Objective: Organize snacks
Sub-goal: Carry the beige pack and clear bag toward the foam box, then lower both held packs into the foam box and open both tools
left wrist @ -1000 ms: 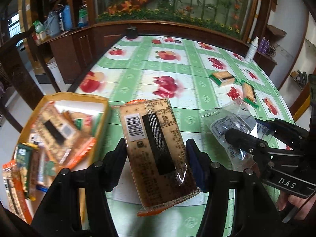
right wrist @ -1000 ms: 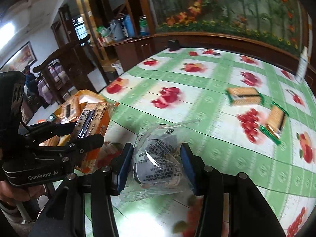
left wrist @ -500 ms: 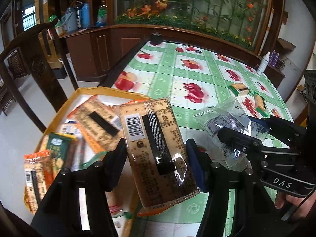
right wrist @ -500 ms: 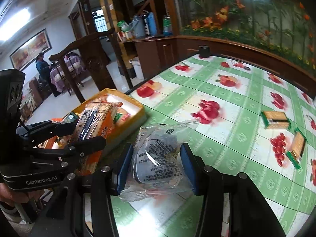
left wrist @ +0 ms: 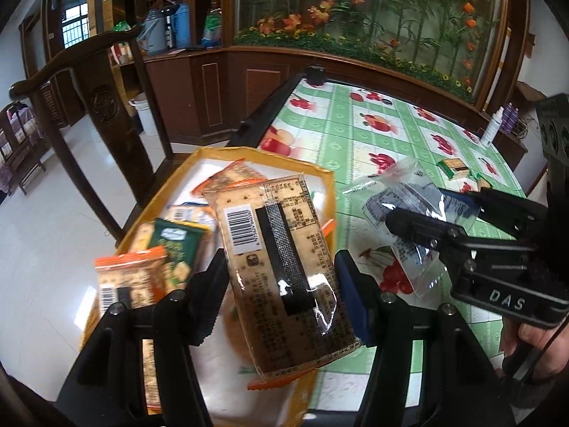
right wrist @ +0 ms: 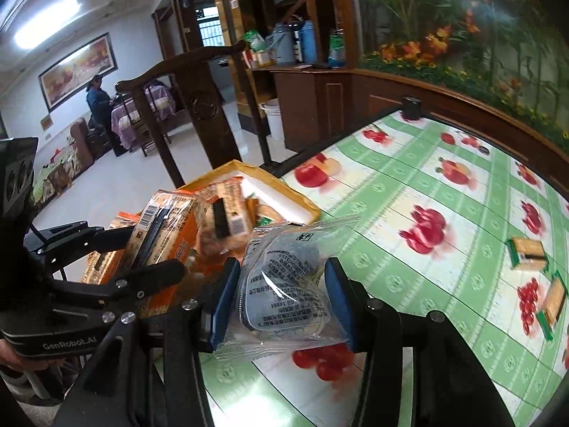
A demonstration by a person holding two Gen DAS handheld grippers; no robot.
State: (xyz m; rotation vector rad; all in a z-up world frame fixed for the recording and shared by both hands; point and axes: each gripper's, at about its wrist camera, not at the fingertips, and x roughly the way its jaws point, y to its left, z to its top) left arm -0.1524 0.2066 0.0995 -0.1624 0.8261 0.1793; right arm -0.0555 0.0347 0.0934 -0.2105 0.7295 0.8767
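My left gripper [left wrist: 281,284] is shut on a brown cracker packet [left wrist: 284,263] with a barcode, held above the yellow box [left wrist: 249,154] at the table's left edge. The box holds several snack packets. My right gripper [right wrist: 281,295] is shut on a clear plastic snack bag [right wrist: 284,284], just right of the box and above the tablecloth. The right gripper also shows in the left wrist view [left wrist: 434,213], and the left gripper in the right wrist view [right wrist: 135,249]. Two green-wrapped cracker packs [right wrist: 526,249] [right wrist: 551,302] lie farther right on the table.
The table [right wrist: 409,192] has a green fruit-print cloth. A dark wooden chair [left wrist: 103,114] stands left of the box. A white bottle [left wrist: 492,128] stands at the far right edge, a black cup [left wrist: 314,73] at the far end. A person stands in the background room.
Both grippers have moved left toward the yellow box with their packets held. The cracker packet is now over the box, and the clear bag is close beside it.
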